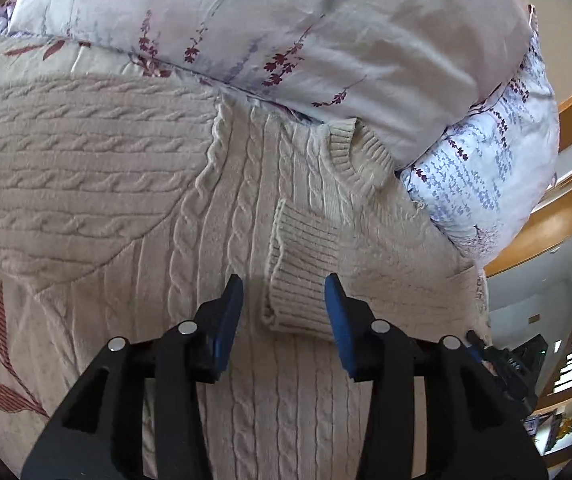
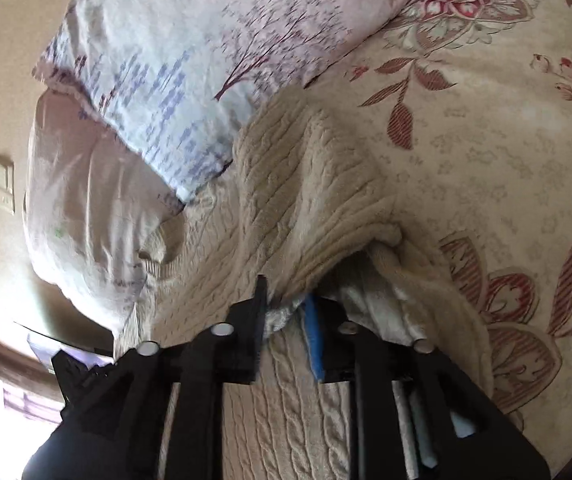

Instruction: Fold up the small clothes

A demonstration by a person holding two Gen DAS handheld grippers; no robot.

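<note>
A cream cable-knit sweater (image 1: 125,168) lies spread on a floral bedspread (image 1: 1,340), its ribbed collar (image 1: 358,152) towards the pillows. One sleeve is folded across the body, and its ribbed cuff (image 1: 302,272) lies flat between the blue pads of my left gripper (image 1: 283,300). That gripper is open and its pads stand clear of the cuff. In the right wrist view a fold of the sweater (image 2: 326,184) is tented up from the bed. My right gripper (image 2: 286,308) pinches the edge of that fold between narrowly set fingers.
A pale floral pillow (image 1: 286,20) and a blue-patterned one (image 1: 478,184) lie against the sweater's collar end. A curved wooden rail (image 1: 566,216) runs beyond them. Bare bedspread (image 2: 506,152) stretches to the right of the lifted fold. A wall switch (image 2: 3,184) shows at far left.
</note>
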